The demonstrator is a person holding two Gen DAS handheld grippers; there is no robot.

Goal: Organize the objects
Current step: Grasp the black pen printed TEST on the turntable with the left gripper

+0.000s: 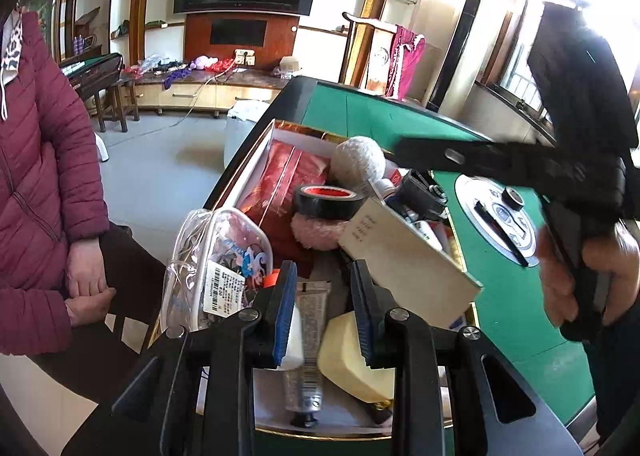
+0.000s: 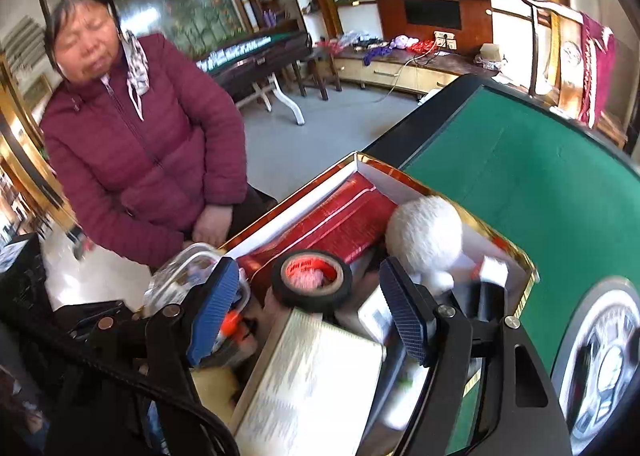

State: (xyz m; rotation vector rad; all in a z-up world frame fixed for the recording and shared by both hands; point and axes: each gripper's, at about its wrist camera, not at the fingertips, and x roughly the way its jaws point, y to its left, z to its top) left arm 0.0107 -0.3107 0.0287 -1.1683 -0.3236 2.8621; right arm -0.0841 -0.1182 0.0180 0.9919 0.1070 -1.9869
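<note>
A gold-rimmed open box (image 1: 256, 159) (image 2: 304, 195) on the green table holds many objects. Among them are a red packet (image 1: 288, 175) (image 2: 340, 219), a black tape roll (image 1: 326, 201) (image 2: 312, 282), a white fuzzy ball (image 1: 356, 159) (image 2: 424, 234), a clear pouch (image 1: 216, 256), a silver tube (image 1: 308, 336), a yellow block (image 1: 348, 356) and a cream box (image 1: 404, 268) (image 2: 312, 384). My left gripper (image 1: 324, 316) is open over the tube, at the box's near end. My right gripper (image 2: 308, 320) is open above the tape roll and cream box; it also shows in the left wrist view (image 1: 420, 153), reaching in from the right.
The green felt table (image 1: 520, 316) (image 2: 520, 183) has a round centre console (image 1: 500, 215) (image 2: 600, 368). A woman in a maroon jacket (image 1: 36, 175) (image 2: 140, 147) stands close at the box's left side. A TV wall, shelves and a chair stand behind.
</note>
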